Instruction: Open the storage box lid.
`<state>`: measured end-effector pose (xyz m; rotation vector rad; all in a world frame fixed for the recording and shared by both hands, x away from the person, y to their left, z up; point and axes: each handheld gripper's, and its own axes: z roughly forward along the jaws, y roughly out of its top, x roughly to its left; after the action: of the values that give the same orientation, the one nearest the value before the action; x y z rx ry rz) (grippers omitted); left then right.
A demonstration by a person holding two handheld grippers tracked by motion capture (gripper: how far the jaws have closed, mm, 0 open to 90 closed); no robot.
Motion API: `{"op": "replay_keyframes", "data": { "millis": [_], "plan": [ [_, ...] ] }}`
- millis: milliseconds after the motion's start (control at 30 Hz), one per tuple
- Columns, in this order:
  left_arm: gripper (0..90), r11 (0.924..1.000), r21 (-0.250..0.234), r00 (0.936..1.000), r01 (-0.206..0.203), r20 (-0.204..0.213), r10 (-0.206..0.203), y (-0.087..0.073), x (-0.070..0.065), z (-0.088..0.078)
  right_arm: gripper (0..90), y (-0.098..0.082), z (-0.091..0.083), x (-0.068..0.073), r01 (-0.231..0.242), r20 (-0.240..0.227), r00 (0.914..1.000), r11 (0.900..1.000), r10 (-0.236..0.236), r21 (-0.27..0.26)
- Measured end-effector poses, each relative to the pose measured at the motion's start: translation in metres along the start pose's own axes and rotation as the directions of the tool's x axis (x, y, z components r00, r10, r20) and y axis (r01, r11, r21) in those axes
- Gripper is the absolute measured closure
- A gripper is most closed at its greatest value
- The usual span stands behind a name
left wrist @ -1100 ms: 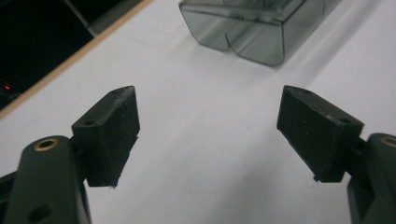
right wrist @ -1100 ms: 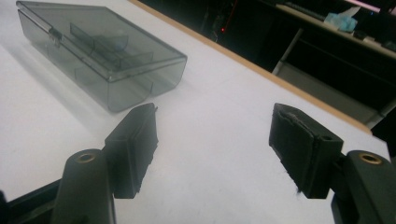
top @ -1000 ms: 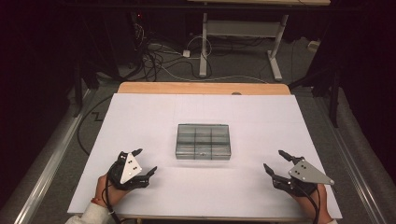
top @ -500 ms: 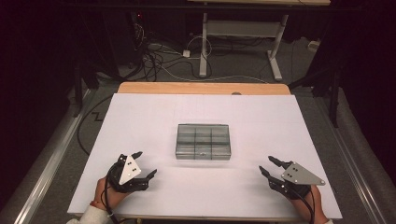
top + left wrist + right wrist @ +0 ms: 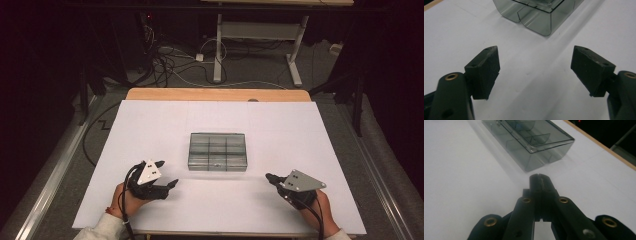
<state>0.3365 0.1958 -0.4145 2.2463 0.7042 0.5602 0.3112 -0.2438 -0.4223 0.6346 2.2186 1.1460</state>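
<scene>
The clear compartment box point(image 5: 218, 151) is resting closed on the white-covered counter point(image 5: 150, 125), ahead of both grippers and between their lines of approach. The left gripper point(image 5: 162, 175) is being held with its jaws spread wide and nothing between them; in the left gripper view the box point(image 5: 536, 15) is lying just ahead and slightly to the right of centre. The right gripper point(image 5: 270, 177) is being held with its jaws pressed together on nothing, having just been closing; in the right gripper view point(image 5: 539, 178) the near corner of the box point(image 5: 541, 152) is sitting directly ahead of the tips.

The step in hand is judged to be the approach to the box. The following is being advised:

- The right gripper is being reopened before contact, or its closed tip is being used only as a brace against the box wall.
- The left gripper is being aligned squarely with the wall ahead of it.
- The box is being steadied from one side while the other side is worked, as it is likely to slide on the smooth sheet.

The latch position cannot be made out with confidence.
</scene>
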Motion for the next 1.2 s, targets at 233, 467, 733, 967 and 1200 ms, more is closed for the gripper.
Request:
{"op": "replay_keyframes", "data": {
  "millis": [233,467,733,967,1200],
  "plan": [
    [32.7,0.9964,0.003,0.9919,0.084,0.095,-0.084,0.013,0.013,0.02,90.0,0.017,0.04,0.014,0.046,-0.081,0.9959,0.998,-0.042,0.05],
    [43.9,0.9951,-0.007,0.9844,0.098,0.147,-0.096,0.026,0.015,0.03,90.0,0.038,0.079,0.032,0.107,-0.125,0.9874,0.991,-0.097,0.075],
    [49.1,0.992,0.01,0.9706,0.126,0.205,-0.125,0.037,0.017,0.042,90.0,0.052,0.104,0.038,0.117,-0.137,0.9849,0.99,-0.106,0.079],
    [51.1,0.9925,0.015,0.9698,0.121,0.211,-0.122,0.04,0.016,0.043,90.0,0.058,0.111,0.042,0.128,-0.145,0.9825,0.989,-0.117,0.072],
    [51.7,0.9926,0.018,0.9707,0.12,0.208,-0.121,0.041,0.015,0.043,90.0,0.064,0.111,0.044,0.122,-0.146,0.9827,0.991,-0.115,0.045]
  ]
}}
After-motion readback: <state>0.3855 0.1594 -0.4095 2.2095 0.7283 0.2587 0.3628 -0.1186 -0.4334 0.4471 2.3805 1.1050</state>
